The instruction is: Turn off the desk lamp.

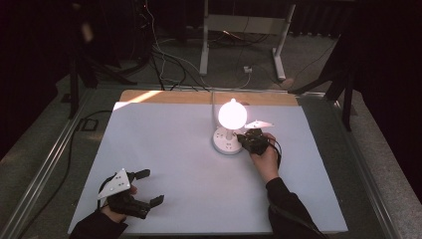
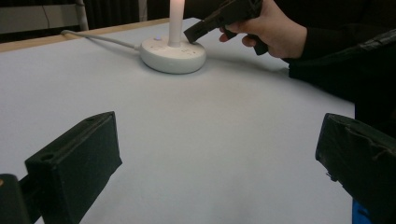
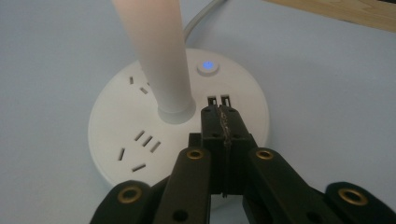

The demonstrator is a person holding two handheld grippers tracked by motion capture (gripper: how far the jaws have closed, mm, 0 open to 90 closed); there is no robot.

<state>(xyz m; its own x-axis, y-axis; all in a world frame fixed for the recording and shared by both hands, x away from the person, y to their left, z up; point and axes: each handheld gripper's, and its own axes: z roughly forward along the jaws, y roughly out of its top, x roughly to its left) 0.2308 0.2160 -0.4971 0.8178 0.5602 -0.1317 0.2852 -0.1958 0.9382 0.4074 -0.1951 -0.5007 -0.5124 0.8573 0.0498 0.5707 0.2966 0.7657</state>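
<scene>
A lit lamp with a glowing round bulb [image 1: 232, 114] stands on a round white socket base [image 1: 227, 142] near the table's middle right. In the right gripper view the base [image 3: 140, 140] shows sockets, two USB ports and a button lit blue [image 3: 208, 66], with the lamp stem [image 3: 154, 56] rising from it. My right gripper [image 3: 222, 116] is shut with nothing between its jaws, its tip just above the base by the USB ports [image 3: 218, 100]. The right gripper [image 1: 245, 139] reaches the base from the right. My left gripper [image 1: 149, 187] rests open near the front left corner.
The white table top [image 1: 174, 149] has a wooden strip [image 1: 149, 96] along its far edge. The base's cable [image 2: 98, 39] runs off toward the back. Behind the table stand a desk frame [image 1: 244, 25] and floor cables [image 1: 169, 64].
</scene>
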